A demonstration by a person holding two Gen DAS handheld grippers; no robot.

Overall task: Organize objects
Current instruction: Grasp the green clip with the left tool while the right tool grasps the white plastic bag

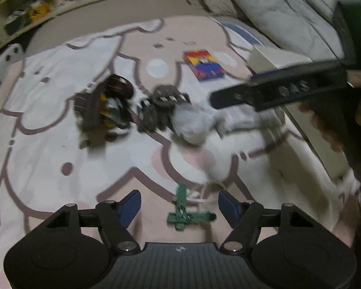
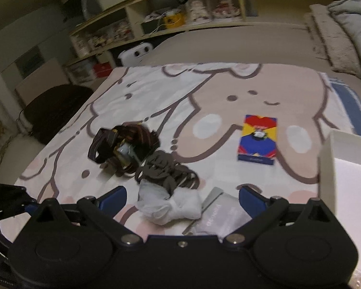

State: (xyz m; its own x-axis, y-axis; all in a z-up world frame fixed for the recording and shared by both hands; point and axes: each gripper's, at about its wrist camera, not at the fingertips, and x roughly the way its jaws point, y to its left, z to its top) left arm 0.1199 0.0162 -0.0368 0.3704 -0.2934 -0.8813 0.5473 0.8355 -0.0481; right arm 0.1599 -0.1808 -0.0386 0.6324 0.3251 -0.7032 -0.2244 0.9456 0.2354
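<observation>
On a cartoon-bear blanket (image 2: 228, 89), the left gripper (image 1: 179, 203) hangs at the bottom centre, its jaws apart around a small green cross-shaped piece (image 1: 183, 213), not pressing it. The right gripper (image 2: 181, 198), lower centre, stands apart over a white cloth bundle (image 2: 168, 204). A colourful box (image 2: 257, 141) lies right of centre beside dark straps (image 2: 125, 144).

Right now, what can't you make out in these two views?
- White box: contents cut off by the right wrist view's edge.
- Green cross: between the left gripper pads; contact unclear, blurred.
- Silver pouch: print too blurred, lower part hidden by the right gripper.
- Dark straps: motion-blurred, tangled.
</observation>
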